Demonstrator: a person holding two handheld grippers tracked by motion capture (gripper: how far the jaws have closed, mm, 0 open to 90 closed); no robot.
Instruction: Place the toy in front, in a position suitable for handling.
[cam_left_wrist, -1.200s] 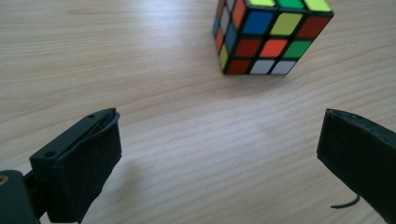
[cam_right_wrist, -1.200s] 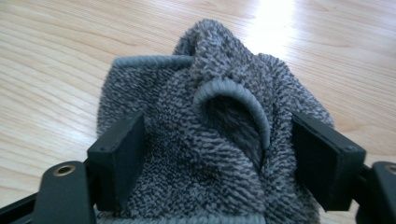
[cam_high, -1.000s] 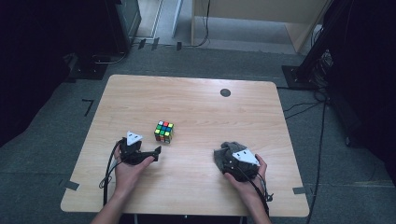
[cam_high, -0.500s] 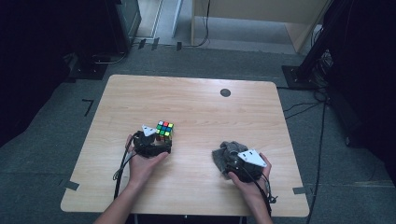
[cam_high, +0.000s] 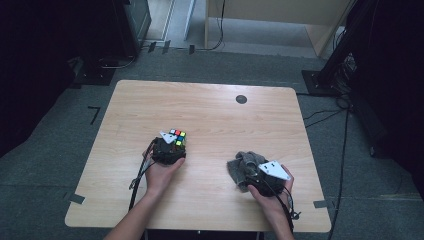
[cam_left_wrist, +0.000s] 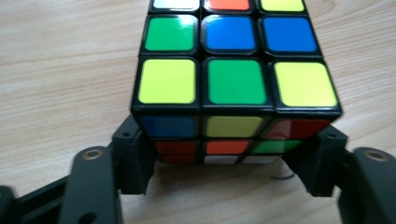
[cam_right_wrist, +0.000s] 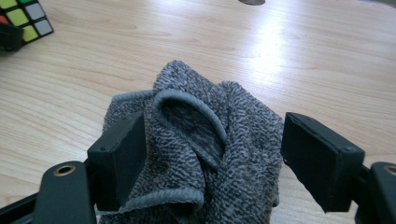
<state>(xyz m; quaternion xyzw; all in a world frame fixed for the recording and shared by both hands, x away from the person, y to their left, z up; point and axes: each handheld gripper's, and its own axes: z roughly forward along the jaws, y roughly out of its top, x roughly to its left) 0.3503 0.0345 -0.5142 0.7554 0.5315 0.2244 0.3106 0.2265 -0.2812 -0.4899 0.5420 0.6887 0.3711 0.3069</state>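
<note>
A scrambled Rubik's cube (cam_high: 178, 135) (cam_left_wrist: 233, 60) stands on the wooden table (cam_high: 210, 105), left of centre. My left gripper (cam_high: 173, 142) (cam_left_wrist: 229, 158) has just been closing, and its jaws now press on the cube's two lower side edges. A crumpled grey knitted cloth (cam_high: 241, 164) (cam_right_wrist: 196, 154) lies on the right near the front. My right gripper (cam_high: 255, 174) (cam_right_wrist: 210, 149) stands over it with the jaws wide. The left pad leans against the cloth and the right pad stands at its edge. The cube's corner (cam_right_wrist: 21, 16) also shows far left in the right gripper view.
A small black disc (cam_high: 241, 99) is set in the table top toward the far right. Bare wood lies between the two grippers and across the far half. Dark stands and cables ring the table on the floor.
My left hand moved forward and to the right from the front of the table up to the cube, and its jaws came in around it. The right hand and the cloth stayed put.
</note>
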